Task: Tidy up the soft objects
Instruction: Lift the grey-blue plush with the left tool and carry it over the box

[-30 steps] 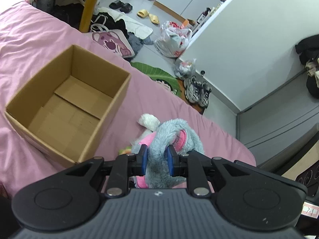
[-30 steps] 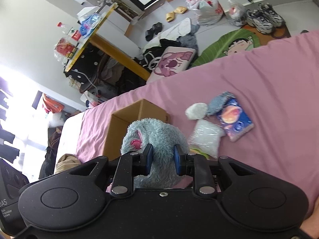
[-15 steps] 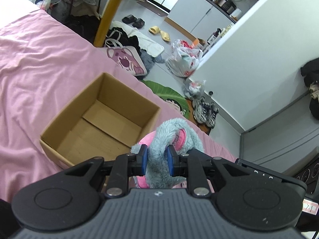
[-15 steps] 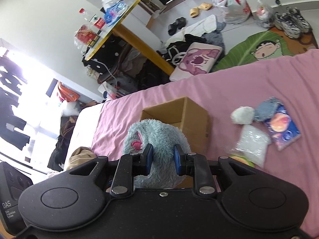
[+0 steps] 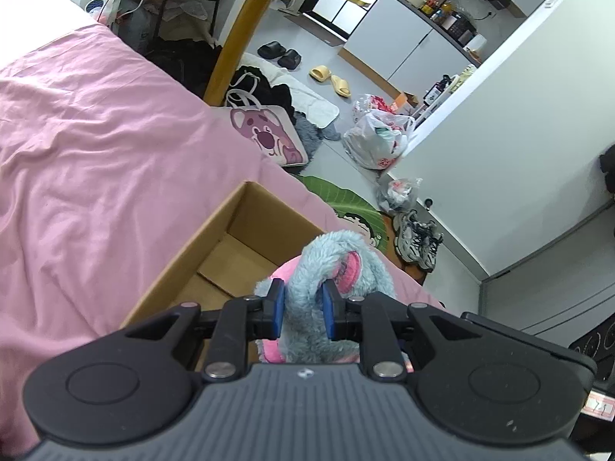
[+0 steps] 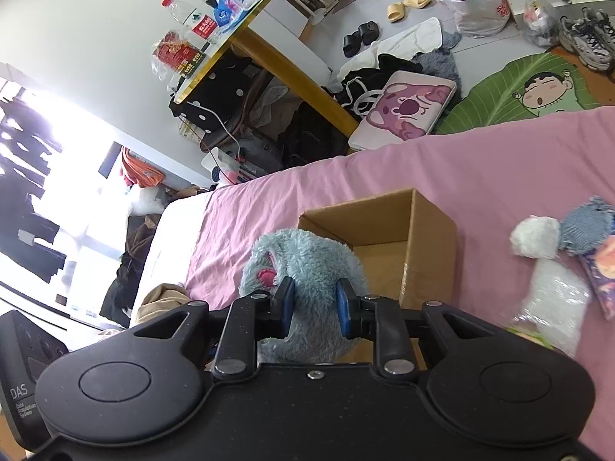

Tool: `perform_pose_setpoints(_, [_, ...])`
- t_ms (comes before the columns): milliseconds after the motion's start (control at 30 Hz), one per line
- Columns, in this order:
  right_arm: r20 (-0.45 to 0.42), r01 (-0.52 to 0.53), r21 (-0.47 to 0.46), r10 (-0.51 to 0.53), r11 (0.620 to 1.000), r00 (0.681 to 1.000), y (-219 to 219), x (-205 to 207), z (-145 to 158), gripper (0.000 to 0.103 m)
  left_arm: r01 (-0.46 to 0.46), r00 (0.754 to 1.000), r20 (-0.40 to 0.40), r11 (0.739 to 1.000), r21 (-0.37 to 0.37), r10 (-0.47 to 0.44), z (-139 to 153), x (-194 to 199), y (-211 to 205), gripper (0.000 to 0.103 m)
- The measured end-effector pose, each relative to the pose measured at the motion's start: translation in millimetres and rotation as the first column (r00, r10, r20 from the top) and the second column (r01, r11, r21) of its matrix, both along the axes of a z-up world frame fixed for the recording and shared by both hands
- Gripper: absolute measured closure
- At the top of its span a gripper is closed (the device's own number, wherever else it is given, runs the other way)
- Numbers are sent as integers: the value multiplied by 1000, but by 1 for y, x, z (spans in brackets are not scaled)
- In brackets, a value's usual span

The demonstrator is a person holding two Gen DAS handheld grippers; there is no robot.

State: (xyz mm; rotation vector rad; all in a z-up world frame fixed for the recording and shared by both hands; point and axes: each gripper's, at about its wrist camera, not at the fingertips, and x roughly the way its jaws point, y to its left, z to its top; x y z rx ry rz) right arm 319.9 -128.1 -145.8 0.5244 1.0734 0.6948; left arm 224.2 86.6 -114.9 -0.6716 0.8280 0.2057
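Both grippers hold one fluffy grey-blue plush toy with pink ears. My left gripper is shut on the plush toy, which hangs over the near right part of an open cardboard box. In the right wrist view my right gripper is shut on the same plush toy, in front of the box. The box stands on a pink bedsheet, and its visible inside holds nothing. Right of the box lie a white pom-pom, a denim pouch, a clear plastic bag and a printed packet.
Beyond the bed's edge the floor holds a pink bear bag, a green cartoon mat, sneakers, slippers, plastic bags and dark clothes. A yellow table leg stands near the bed. A white cabinet wall rises at right.
Both grippers have carried the plush toy up and toward the box; the box now sits closer beneath it, and the loose items have slid to the right of the right wrist view.
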Motion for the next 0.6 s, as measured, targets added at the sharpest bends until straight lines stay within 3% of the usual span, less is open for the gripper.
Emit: perform_pose_setpoints(600, [-74,1,-31,-4,1000,997,37,39,-44,74,-35,999,-14,997,-61,35,-57,36,42,84])
